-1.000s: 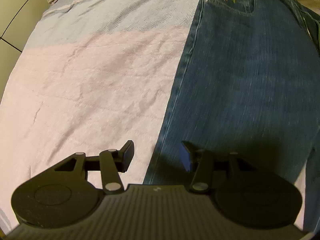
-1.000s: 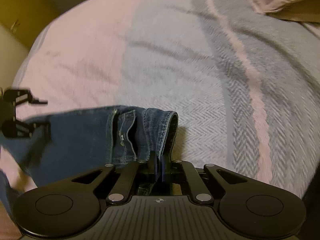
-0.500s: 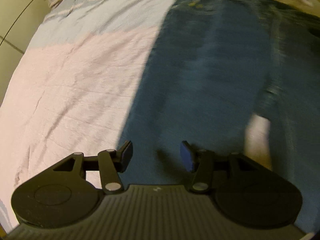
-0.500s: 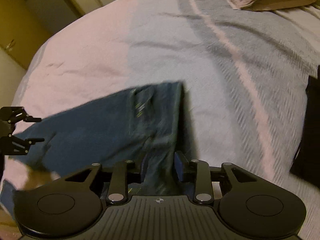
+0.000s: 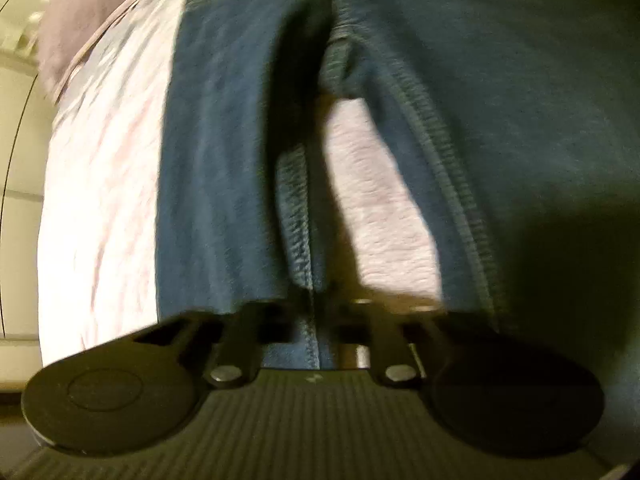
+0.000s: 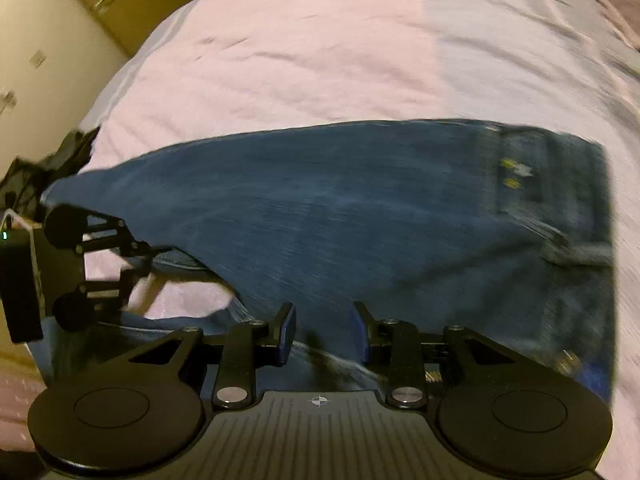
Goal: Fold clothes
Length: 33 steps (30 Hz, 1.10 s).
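Right claw (image 6: 322, 330) has let go and gapes over the jeans (image 6: 360, 208), left claw (image 5: 316, 320) just clamped the inseam edge on the bed (image 6: 300, 52); fold handover underway.

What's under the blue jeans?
The jeans lie on a pink and grey blanket, which shows all around them and in the gap between the legs. Whatever sits beneath the denim itself is covered.

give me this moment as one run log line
step: fold jeans | left gripper: shut on leg edge | right gripper: open above jeans, holding nothing | surface: bedspread | views: motion-blurred
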Motion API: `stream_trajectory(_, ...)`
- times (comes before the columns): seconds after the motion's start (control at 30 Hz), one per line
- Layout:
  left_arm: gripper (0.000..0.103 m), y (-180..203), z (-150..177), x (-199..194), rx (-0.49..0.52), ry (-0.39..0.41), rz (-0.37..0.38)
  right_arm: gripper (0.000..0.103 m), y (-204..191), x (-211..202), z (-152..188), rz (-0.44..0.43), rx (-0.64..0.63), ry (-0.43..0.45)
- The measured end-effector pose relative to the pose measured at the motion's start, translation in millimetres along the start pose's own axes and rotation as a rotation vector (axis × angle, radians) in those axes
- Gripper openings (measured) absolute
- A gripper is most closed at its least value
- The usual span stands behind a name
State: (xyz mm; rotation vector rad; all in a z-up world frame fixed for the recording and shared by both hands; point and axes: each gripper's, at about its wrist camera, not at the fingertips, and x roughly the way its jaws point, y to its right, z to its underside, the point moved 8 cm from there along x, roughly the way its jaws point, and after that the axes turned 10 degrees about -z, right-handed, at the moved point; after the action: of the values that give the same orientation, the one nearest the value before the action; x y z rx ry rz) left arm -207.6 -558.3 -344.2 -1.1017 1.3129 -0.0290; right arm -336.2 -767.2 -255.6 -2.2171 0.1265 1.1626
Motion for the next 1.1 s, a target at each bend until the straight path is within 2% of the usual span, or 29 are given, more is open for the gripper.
stream_trajectory(0.1, 0.002, -18, 12, -19, -0.043, 0.062, -0.025, 0.033, 4, 15, -7, 0.051, -0.035, -0.025)
stream_trajectory(0.2, 0.002, -11, 29, -34, 0.011, 0.123, -0.009, 0.033, 25, 18, -9, 0.119, 0.042, -0.031)
stream_trajectory(0.3, 0.004, -1, 31, -24, 0.030, 0.120, -0.007, 0.033, 39, 16, -2, 0.153, 0.113, -0.041)
stream_trajectory(0.33, 0.004, 1, 29, -19, 0.027, 0.111, -0.005, 0.033, 42, 12, 1, 0.162, 0.146, -0.029)
stream_trajectory(0.5, 0.023, 0, 25, -16, -0.042, 0.072, 0.039, 0.035, 61, -34, 25, 0.264, 0.229, 0.042)
stream_trajectory(0.63, 0.023, -18, 21, -36, -0.179, 0.080, 0.096, 0.047, 88, -79, 56, 0.360, 0.314, 0.079)
stream_trajectory(0.77, 0.025, -38, 6, -50, -0.299, 0.088, 0.133, 0.048, 108, -94, 66, 0.323, 0.346, 0.111)
stream_trajectory(0.87, 0.025, -39, -19, -53, -0.297, 0.115, 0.146, 0.049, 120, -93, 65, 0.273, 0.336, 0.125)
stream_trajectory(0.93, 0.025, -36, -42, -51, -0.284, 0.139, 0.164, 0.048, 129, -84, 60, 0.242, 0.285, 0.115)
stream_trajectory(1.03, 0.026, -27, -86, -45, -0.272, 0.168, 0.194, 0.048, 141, -69, 53, 0.206, 0.208, 0.090)
stream_trajectory(1.1, 0.027, -20, -114, -40, -0.270, 0.184, 0.225, 0.048, 149, -61, 51, 0.149, 0.215, 0.078)
